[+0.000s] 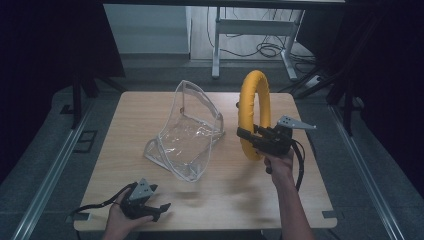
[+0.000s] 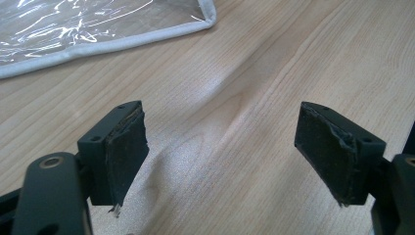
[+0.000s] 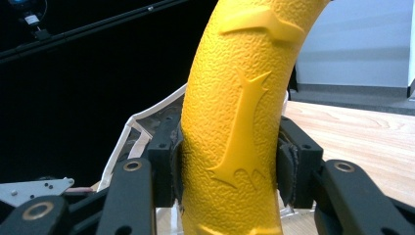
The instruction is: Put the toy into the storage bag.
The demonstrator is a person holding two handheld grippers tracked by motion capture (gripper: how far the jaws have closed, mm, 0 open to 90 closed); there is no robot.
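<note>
A yellow padded ring stands upright above the right half of the wooden table. My right gripper is shut on its lower part; in the right gripper view the textured yellow ring is pinched between both black pads. A clear plastic pouch with white piping sits half upright at the table's middle, left of the ring. My left gripper rests low at the front left edge, open, with bare wood between its pads. The pouch's corner lies beyond them.
A white desk frame with cables on the floor stands behind the table. Dark curtains flank both sides. Metal rails run along the floor left and right of the table.
</note>
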